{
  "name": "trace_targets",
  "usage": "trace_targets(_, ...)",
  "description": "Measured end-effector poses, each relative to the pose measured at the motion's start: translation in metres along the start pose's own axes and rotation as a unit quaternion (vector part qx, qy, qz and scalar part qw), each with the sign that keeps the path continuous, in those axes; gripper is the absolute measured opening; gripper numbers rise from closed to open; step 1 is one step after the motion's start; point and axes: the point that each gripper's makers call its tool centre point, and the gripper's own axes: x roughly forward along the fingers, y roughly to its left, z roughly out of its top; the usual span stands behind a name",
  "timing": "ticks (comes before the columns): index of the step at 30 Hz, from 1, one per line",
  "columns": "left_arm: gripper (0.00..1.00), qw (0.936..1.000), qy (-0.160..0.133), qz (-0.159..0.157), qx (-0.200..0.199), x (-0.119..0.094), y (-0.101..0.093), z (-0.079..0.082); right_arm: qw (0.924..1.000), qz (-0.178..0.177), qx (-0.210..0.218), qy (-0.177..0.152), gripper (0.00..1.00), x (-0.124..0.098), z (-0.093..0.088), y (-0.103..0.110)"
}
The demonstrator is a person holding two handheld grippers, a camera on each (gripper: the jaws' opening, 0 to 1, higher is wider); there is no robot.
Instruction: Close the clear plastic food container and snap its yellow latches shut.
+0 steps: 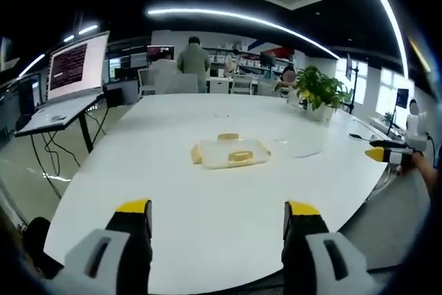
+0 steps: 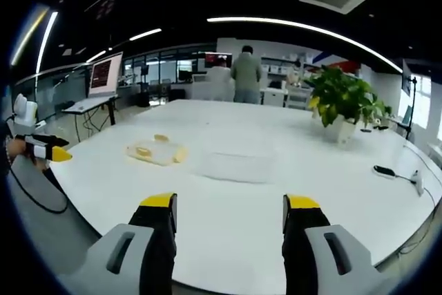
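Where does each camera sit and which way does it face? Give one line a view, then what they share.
Left gripper view: rides on the left claw, open, looking across the white table at the clear container; the right claw enters at right.
Right gripper view: rides on the right claw, open, facing the table with the container to its left; the left claw enters at left.
Shared: table, container, potted plant.
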Motion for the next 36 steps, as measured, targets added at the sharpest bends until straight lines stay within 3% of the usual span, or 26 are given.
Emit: trace_targets(36,0.74,1.0000,0.004,0.002,0.002,-0.0002,-0.0005,-0.0039,0.9999,0.008,0.006,-0.001,0.57,0.0001,-0.0023,0.0010)
